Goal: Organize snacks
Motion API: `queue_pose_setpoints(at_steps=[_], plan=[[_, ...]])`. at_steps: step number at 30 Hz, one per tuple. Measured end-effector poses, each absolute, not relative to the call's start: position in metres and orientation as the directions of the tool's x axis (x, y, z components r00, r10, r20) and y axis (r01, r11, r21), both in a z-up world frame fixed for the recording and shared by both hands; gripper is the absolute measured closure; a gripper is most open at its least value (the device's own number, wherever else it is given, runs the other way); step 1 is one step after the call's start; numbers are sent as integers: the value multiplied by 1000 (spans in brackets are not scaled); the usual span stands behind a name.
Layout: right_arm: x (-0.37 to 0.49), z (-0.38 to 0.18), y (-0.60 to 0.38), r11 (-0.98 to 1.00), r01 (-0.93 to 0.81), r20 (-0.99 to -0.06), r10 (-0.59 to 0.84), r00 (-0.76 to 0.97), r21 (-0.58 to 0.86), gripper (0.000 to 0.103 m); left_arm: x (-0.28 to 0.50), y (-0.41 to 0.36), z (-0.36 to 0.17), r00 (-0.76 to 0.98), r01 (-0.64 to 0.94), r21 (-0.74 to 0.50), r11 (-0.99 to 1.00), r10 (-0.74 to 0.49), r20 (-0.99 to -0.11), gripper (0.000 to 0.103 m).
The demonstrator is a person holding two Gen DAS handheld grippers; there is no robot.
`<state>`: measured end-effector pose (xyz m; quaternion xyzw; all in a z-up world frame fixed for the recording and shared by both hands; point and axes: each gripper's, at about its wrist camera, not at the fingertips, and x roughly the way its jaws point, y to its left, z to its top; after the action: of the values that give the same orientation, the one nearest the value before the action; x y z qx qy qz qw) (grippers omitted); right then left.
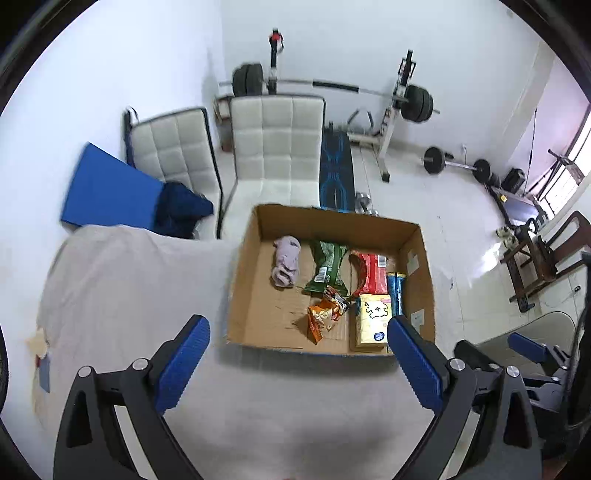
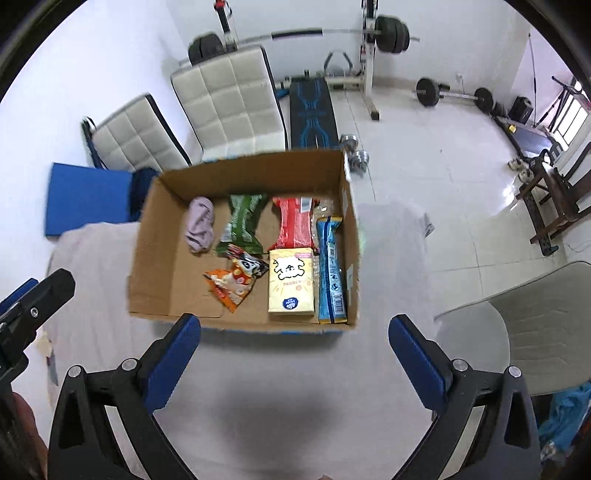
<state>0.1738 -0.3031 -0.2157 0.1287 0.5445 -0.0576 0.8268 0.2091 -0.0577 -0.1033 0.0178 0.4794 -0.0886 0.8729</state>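
**Seven things sit in the box, and both your tongs are empty**

Both of your tongs are wide apart with nothing between them. Your left gripper [image 1: 295, 354] and your right gripper [image 2: 295, 347] hang above the near edge of the cardboard box [image 2: 243, 177], looking down into it.

All the snacks lie flat on the floor of the box, side by side, so I think the sorting is nearly done or done. At the far wall of the box lie the pale purple pouch [image 2: 200, 224], the green bag [image 2: 242, 223] and the red bag [image 2: 295, 223]. Nearer you lie the orange packet [image 2: 231, 286] and the yellow box with a dog face [image 2: 291, 286]. The long blue packet [image 2: 331, 269] lies along the right wall of the box. A small dark packet [image 2: 251, 263] lies partly on the orange one.

The box rests on a table under a light grey cloth [image 2: 295, 406]. Behind the box are two white padded chairs [image 2: 236, 103] and a weight bench with a barbell [image 2: 306, 35]. The floor is white tile.
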Motion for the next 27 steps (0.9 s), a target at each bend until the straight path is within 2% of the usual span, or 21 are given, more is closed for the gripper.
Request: queue_pose_setpoints(at_steps=[12, 27], plan=[[61, -117, -276, 967, 164, -850, 83, 520, 195, 0, 120, -46, -45, 546, 200, -51, 978, -154, -823, 5], [-5, -72, -260, 979, 145, -827, 35, 561, 140, 0, 77, -37, -22, 581, 178, -35, 983, -134, -803, 5]])
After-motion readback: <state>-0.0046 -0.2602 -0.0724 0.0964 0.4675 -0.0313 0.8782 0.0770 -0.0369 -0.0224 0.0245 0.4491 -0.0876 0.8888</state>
